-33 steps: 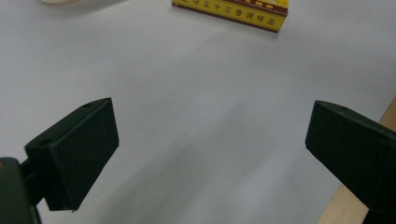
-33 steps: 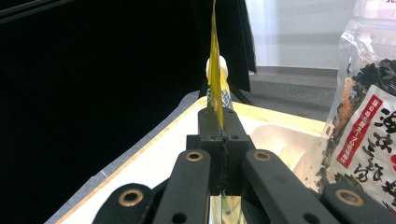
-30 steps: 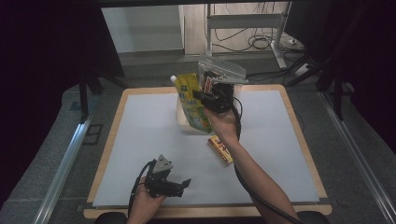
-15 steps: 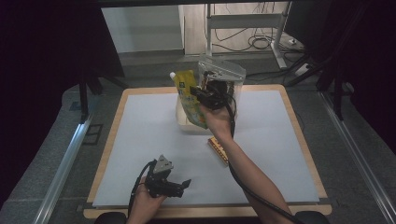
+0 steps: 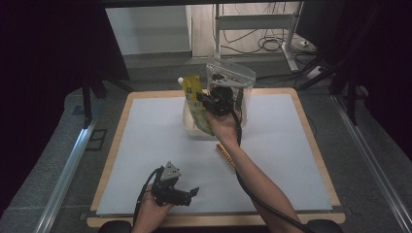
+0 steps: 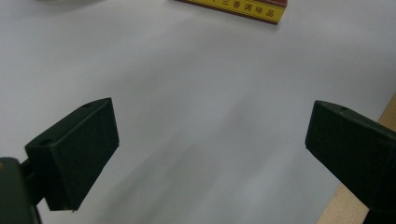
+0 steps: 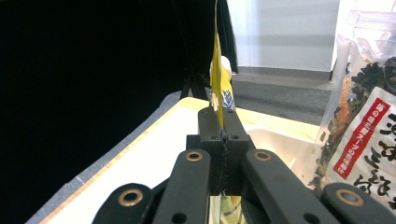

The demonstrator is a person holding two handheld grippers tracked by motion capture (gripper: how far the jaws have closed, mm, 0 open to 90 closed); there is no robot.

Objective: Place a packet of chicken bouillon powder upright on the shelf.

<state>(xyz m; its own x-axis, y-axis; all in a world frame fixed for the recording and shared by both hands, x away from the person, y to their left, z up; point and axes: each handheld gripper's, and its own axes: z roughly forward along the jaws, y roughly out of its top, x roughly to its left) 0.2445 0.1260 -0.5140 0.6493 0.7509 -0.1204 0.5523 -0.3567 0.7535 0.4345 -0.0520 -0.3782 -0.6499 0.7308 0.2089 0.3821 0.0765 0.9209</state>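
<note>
Right gripper pinches yellow pouch over the tub

Right gripper [image 5: 210, 100] has its jaws pressed together on the edge of the yellow pouch [image 5: 196, 103], which hangs upright over the white tub [image 5: 190, 127] beside a clear bag of dried food [image 5: 240, 82]. Soft, light and probably slick, the pouch should sag and swing, so a hold on its flat seam suits best. Left gripper [image 5: 187, 193] rests spread wide near the table [image 5: 272, 221] front, with a yellow box [image 6: 236, 8] ahead of it

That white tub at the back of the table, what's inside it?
The white tub holds a clear bag of dried food standing upright and a yellow spouted pouch, which the right gripper is clamped on. The hand and packets cover the tub's bottom.
</note>
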